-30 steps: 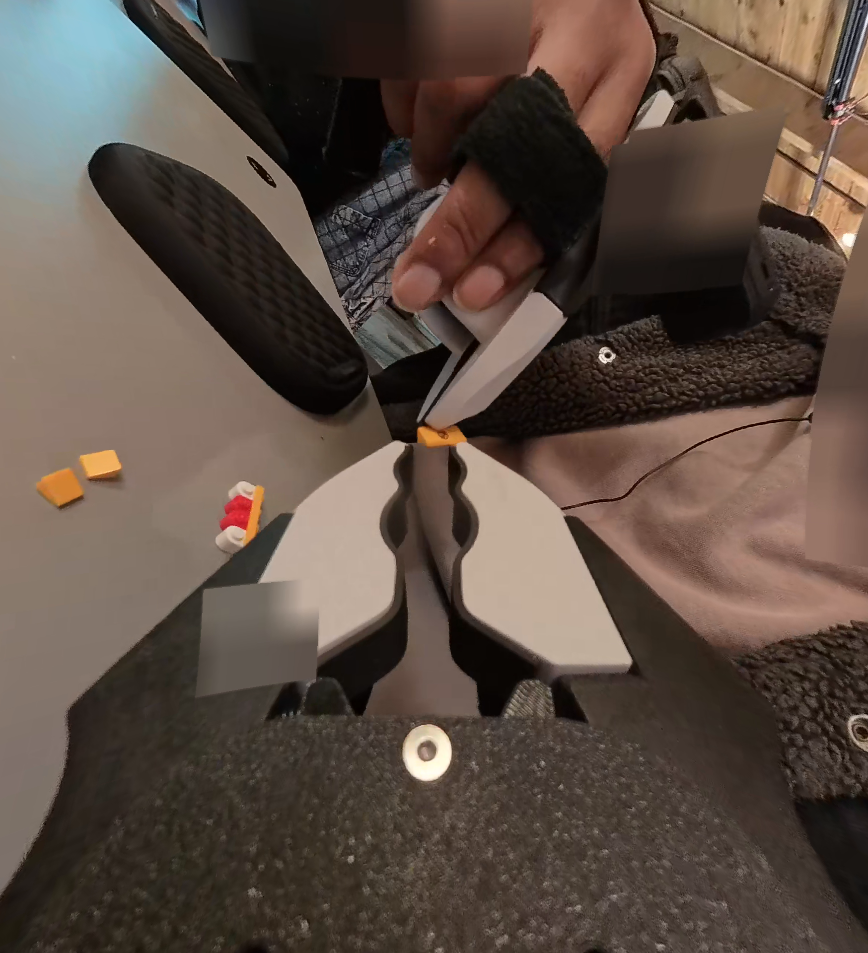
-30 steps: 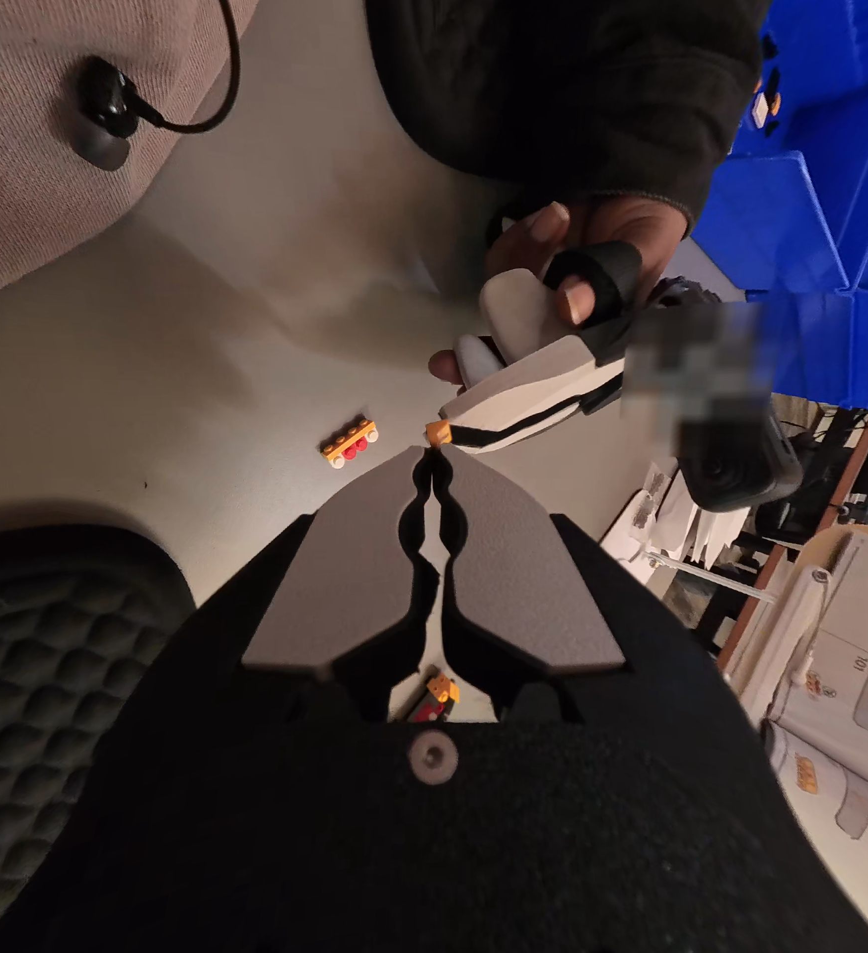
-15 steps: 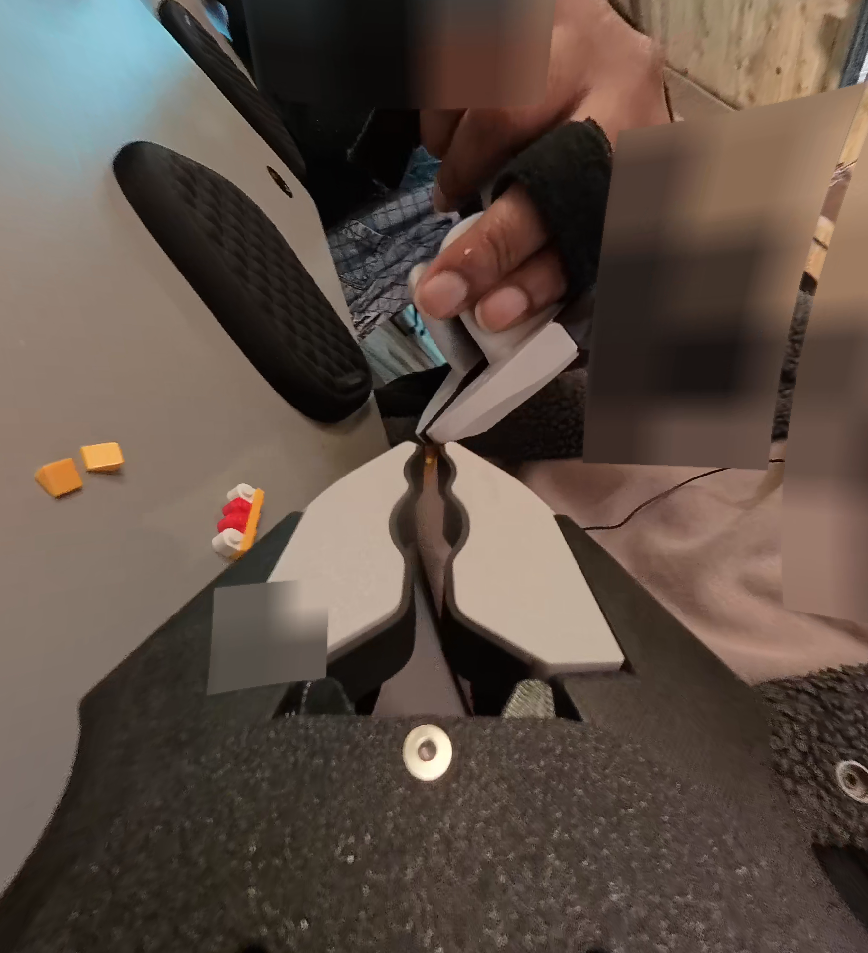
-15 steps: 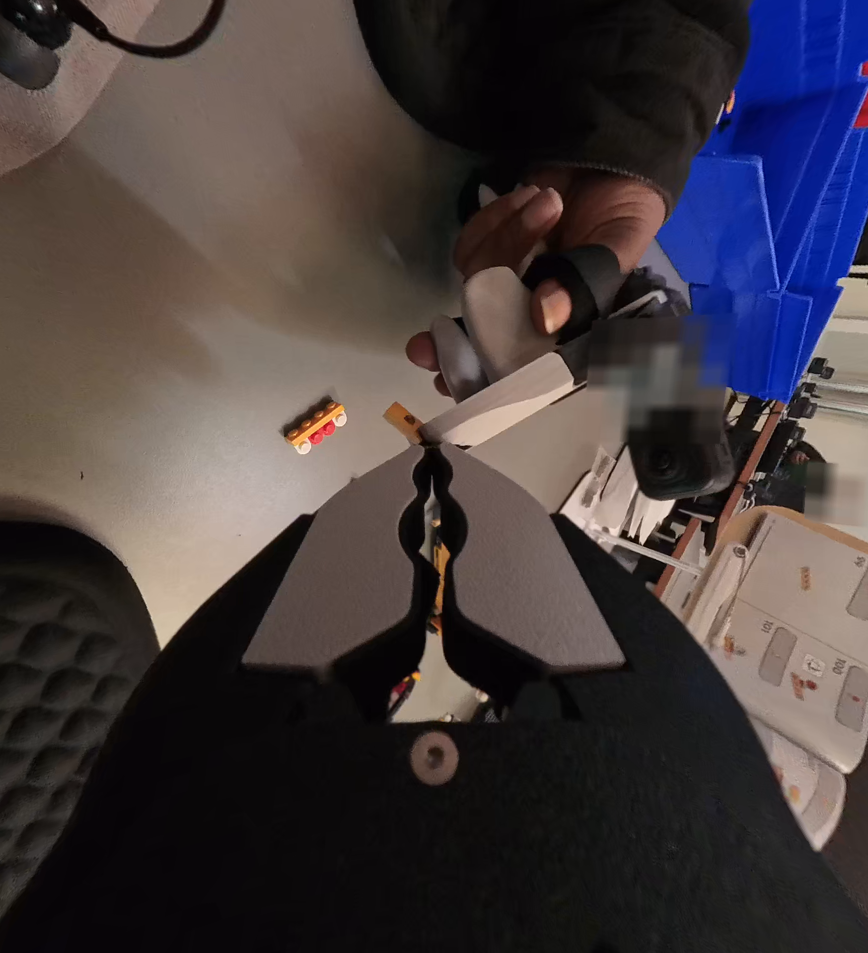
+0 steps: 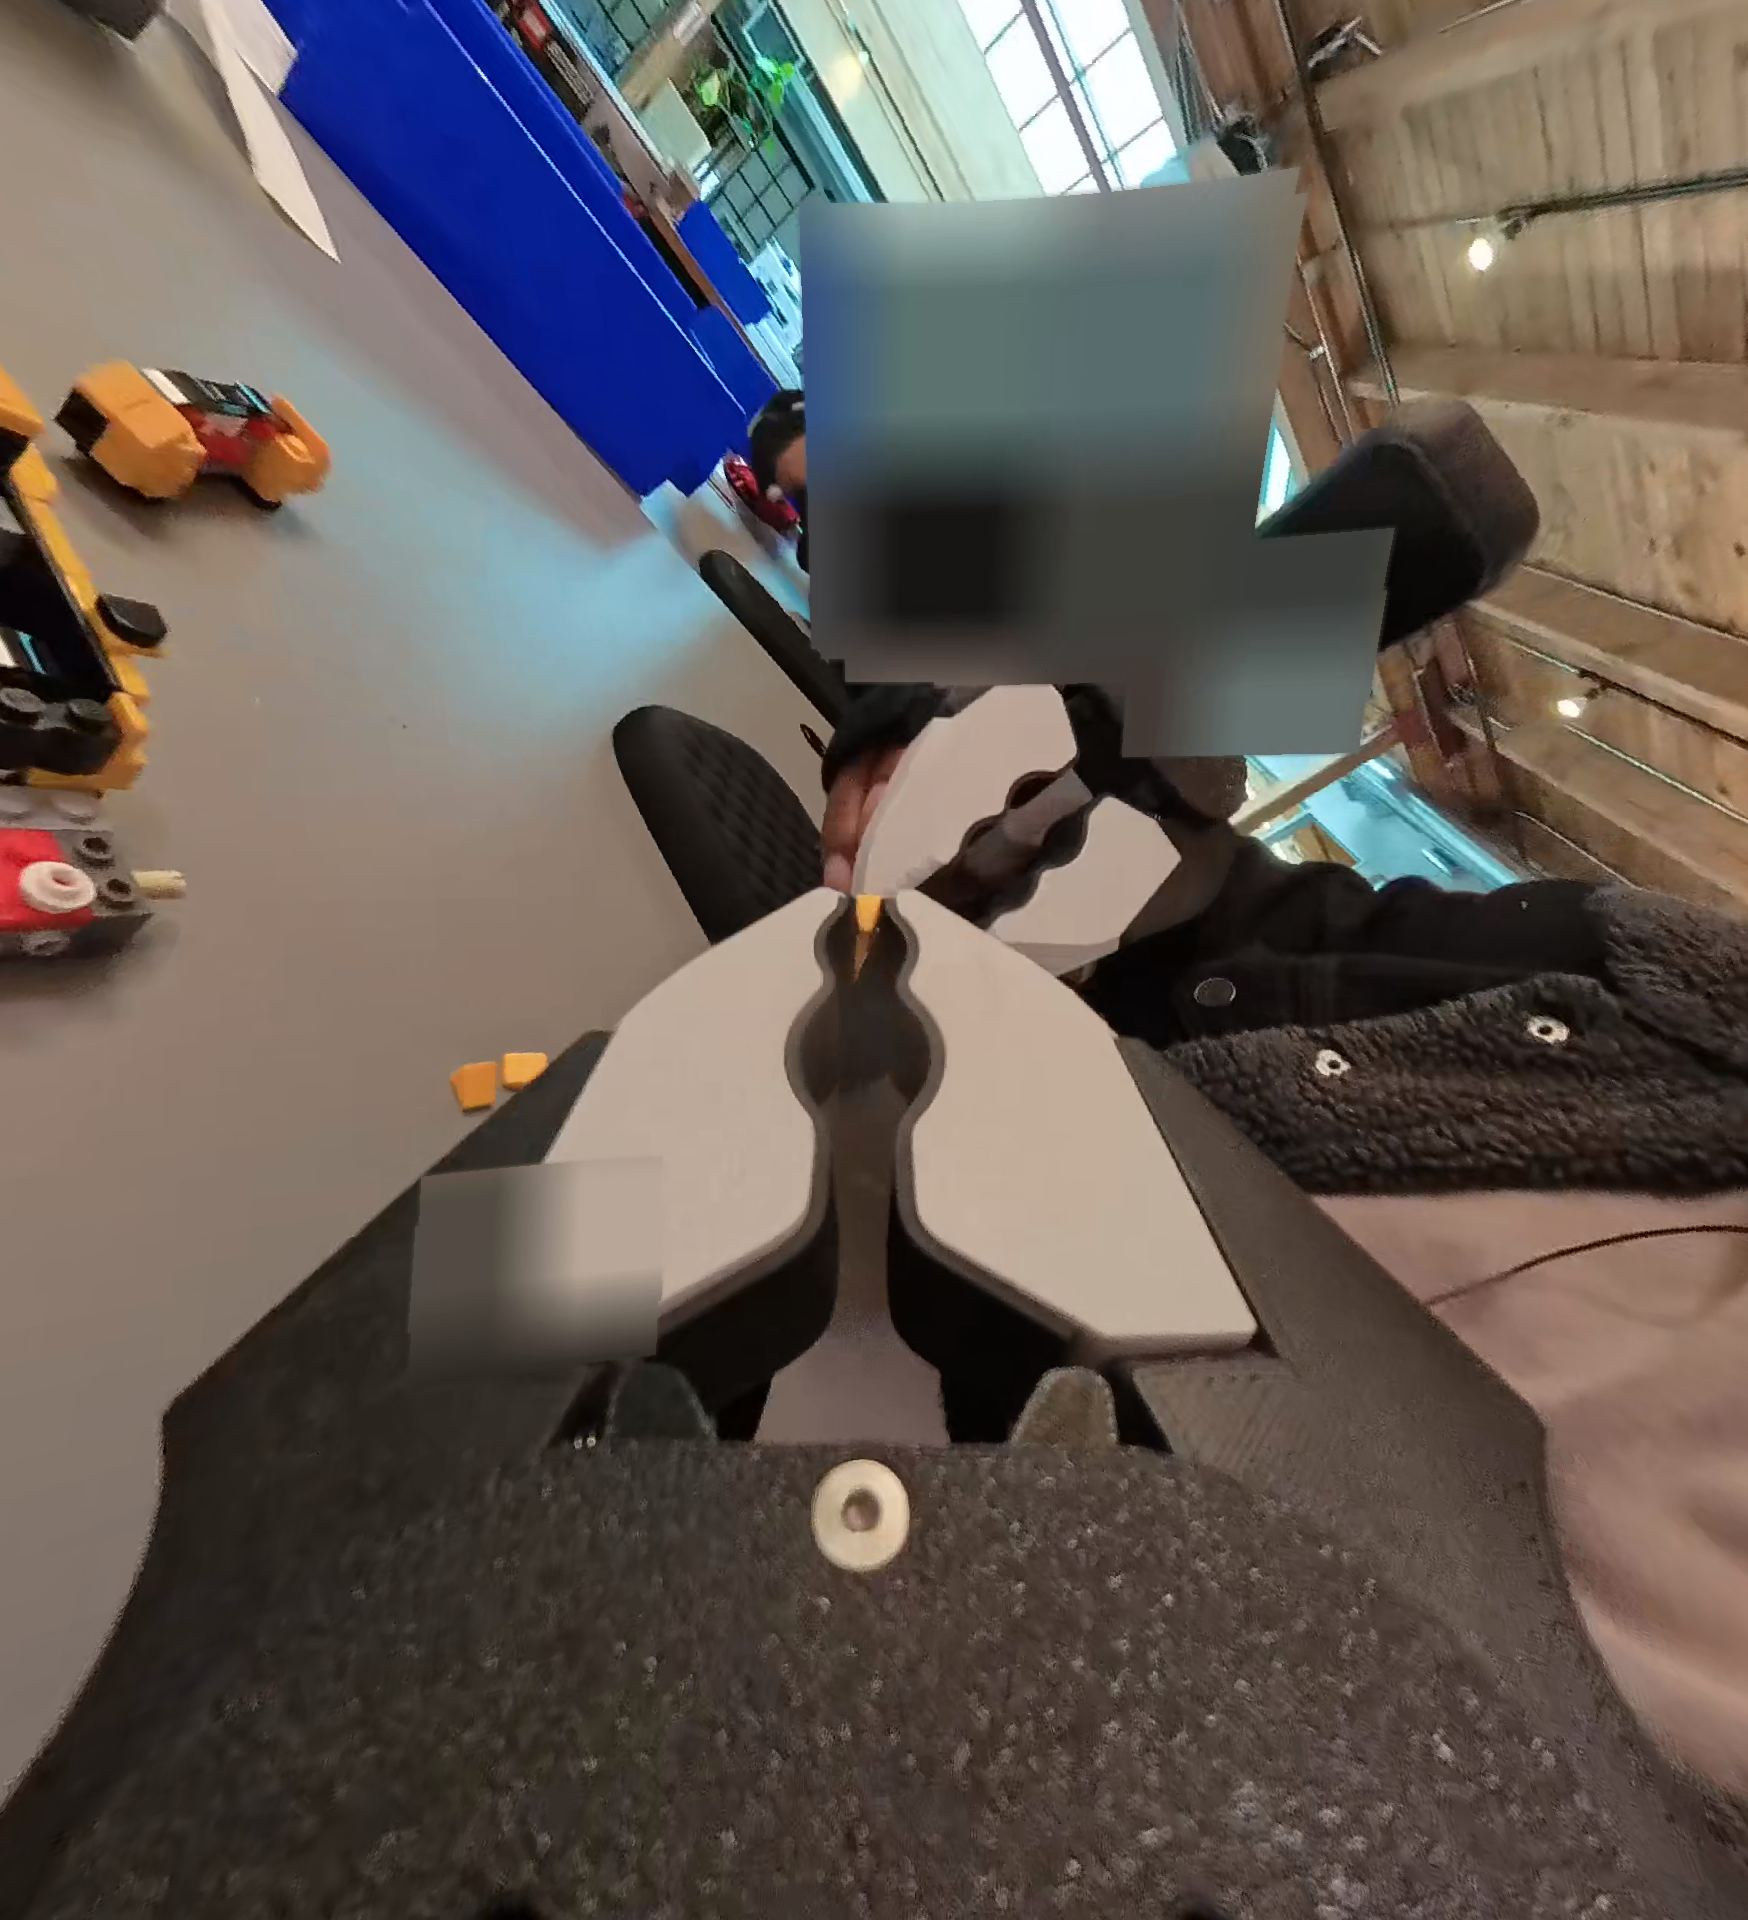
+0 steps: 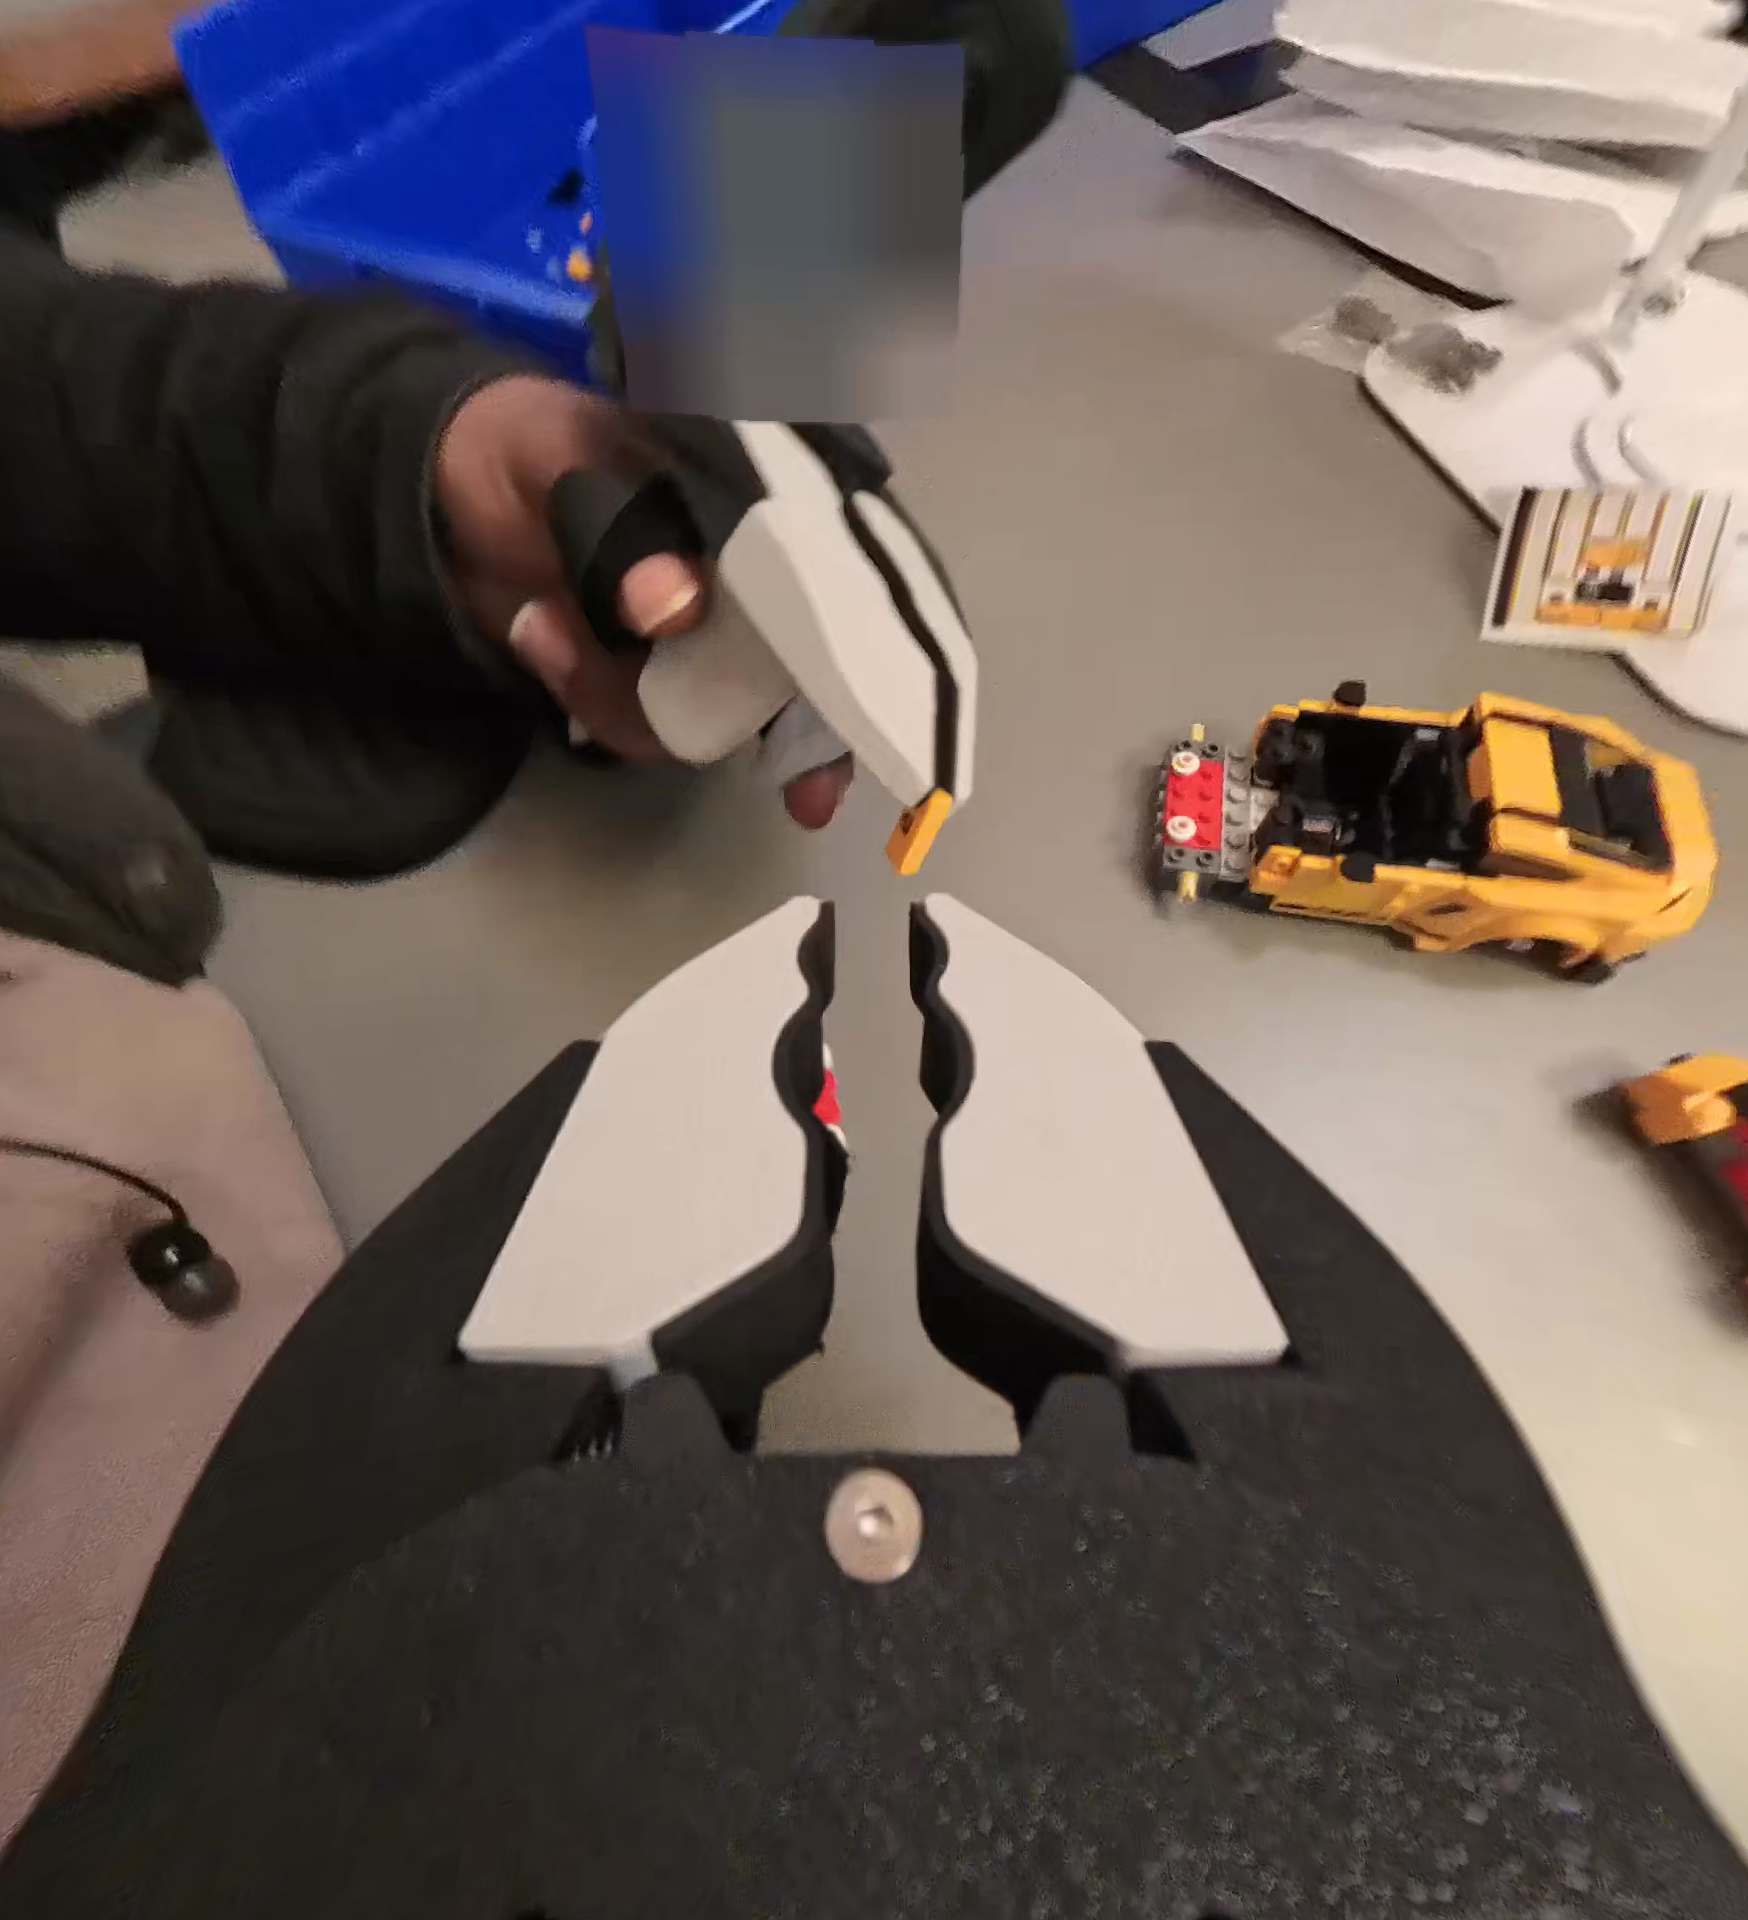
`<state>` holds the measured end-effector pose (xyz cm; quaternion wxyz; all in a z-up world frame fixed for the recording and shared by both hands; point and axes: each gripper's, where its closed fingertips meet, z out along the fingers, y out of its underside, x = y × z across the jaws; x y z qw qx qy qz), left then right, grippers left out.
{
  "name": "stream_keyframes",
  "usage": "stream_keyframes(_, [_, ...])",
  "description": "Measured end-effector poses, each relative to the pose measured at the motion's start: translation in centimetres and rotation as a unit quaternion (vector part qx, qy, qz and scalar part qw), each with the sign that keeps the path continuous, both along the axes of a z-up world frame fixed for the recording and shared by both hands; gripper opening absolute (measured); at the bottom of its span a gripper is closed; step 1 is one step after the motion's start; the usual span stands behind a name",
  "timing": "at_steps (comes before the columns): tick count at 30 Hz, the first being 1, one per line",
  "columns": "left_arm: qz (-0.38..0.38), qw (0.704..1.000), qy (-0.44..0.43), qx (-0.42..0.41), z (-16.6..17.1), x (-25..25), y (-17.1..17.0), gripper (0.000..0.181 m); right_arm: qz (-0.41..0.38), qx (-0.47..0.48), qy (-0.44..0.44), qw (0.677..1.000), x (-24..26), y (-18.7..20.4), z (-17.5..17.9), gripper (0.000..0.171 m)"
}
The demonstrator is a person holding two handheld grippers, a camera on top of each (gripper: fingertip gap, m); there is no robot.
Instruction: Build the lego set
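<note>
My left gripper is shut on a small orange Lego piece at its fingertips. In the right wrist view the same gripper, held by a hand, holds the orange piece above the table. My right gripper is open and empty, just below that piece and apart from it. It also shows in the left wrist view, just beyond the left gripper's tips. The part-built yellow Lego car stands on the grey table to the right, with its red and grey rear end towards the grippers.
An orange, red and black sub-assembly lies near the car. Two loose orange slopes and a small red piece lie on the table. Blue bins, paper leaflets, a sticker sheet and a black padded rest stand around. Left and right tips are no more than a few centimetres apart. From either gripper's tips it is about 15 cm to the part-built yellow Lego car.
My right gripper has opened and come off the orange piece; the left gripper keeps it. Both views have swung round towards the car and the bins.
</note>
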<state>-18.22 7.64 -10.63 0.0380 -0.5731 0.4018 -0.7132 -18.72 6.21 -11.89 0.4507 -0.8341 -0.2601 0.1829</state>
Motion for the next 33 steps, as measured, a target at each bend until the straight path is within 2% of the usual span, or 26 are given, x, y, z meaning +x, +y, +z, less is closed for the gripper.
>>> stream_keyframes(4, [0.009,1.0,0.001,0.004,-0.1,0.3,-0.6,0.004,-0.02,-0.035,0.047,0.998,0.0,0.8,0.2,0.014])
stream_keyframes(12, [0.02,1.0,0.002,-0.009,0.0,0.4,-0.3,0.004,-0.023,-0.053,0.037,0.998,0.2,1.7,0.0,0.005])
stream_keyframes(16, [0.008,1.0,0.002,0.009,-0.2,0.2,-0.6,0.004,0.005,-0.08,0.036,0.996,0.1,1.3,-0.3,0.004])
stream_keyframes(18, [-0.016,0.997,-0.001,0.078,-0.6,0.0,-1.1,0.015,0.042,-0.126,0.021,0.991,0.0,0.5,-0.9,0.005])
stream_keyframes(20, [-0.044,0.976,0.004,0.212,-2.0,-0.6,-1.3,0.018,0.081,-0.186,-0.02,0.979,0.3,-0.7,-2.1,0.004])
stream_keyframes(22, [-0.081,0.931,0.027,0.355,-4.6,-1.3,-1.5,0.018,0.116,-0.247,-0.067,0.96,0.5,-1.9,-3.6,0.005])
stream_keyframes(24, [-0.129,0.886,0.054,0.442,-7.2,-2.0,-2.5,0.019,0.148,-0.294,-0.106,0.938,0.4,-2.7,-5.0,0.005])
stream_keyframes(27, [-0.167,0.863,0.083,0.47,-9.4,-2.4,-3.7,0.025,0.177,-0.334,-0.141,0.915,-0.1,-2.9,-6.4,0.005])
stream_keyframes(33, [-0.152,0.851,0.081,0.496,-9.6,-2.1,-3.5,0.021,0.192,-0.371,-0.159,0.895,-0.5,-2.5,-7.6,0.005])
